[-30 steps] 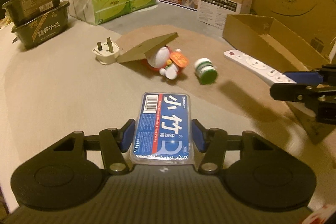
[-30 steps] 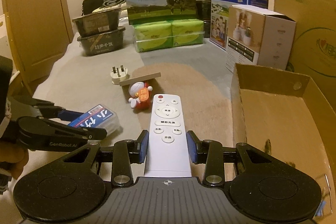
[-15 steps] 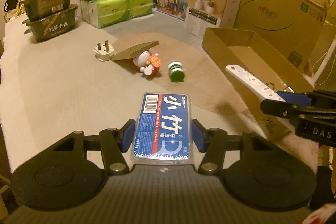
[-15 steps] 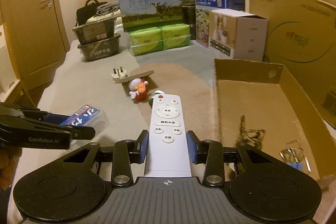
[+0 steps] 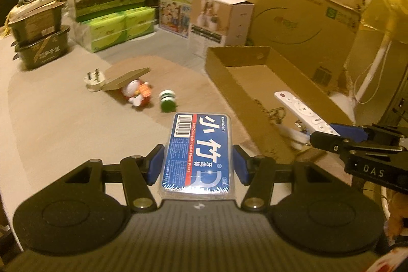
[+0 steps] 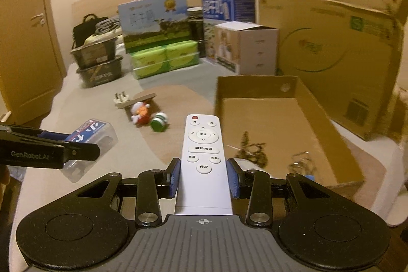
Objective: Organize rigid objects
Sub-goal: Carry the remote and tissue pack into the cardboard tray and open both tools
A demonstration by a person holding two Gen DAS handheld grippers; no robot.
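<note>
My left gripper [image 5: 199,165] is shut on a clear floss-pick box [image 5: 200,149] with a blue label, held above the grey bed surface. The same box [image 6: 89,134] shows at the left of the right wrist view. My right gripper [image 6: 204,179] is shut on a white remote control [image 6: 204,152], which hangs over the near left edge of the open cardboard box [image 6: 278,86]. In the left wrist view the remote [image 5: 301,111] sits over that box [image 5: 229,73]. Keys and clips [image 6: 251,148] lie inside the box.
On the bed lie a white plug [image 5: 95,79], a cardboard flap [image 5: 125,78], a red and white toy figure [image 5: 136,93] and a green-capped jar [image 5: 167,100]. Milk cartons, tissue packs [image 5: 114,29], black tubs [image 5: 40,42] and large cartons [image 5: 301,7] stand behind.
Both grippers have risen and moved right toward the open cardboard box, each keeping its object. The remote now hangs over the box's edge, and the box's contents have come into view.
</note>
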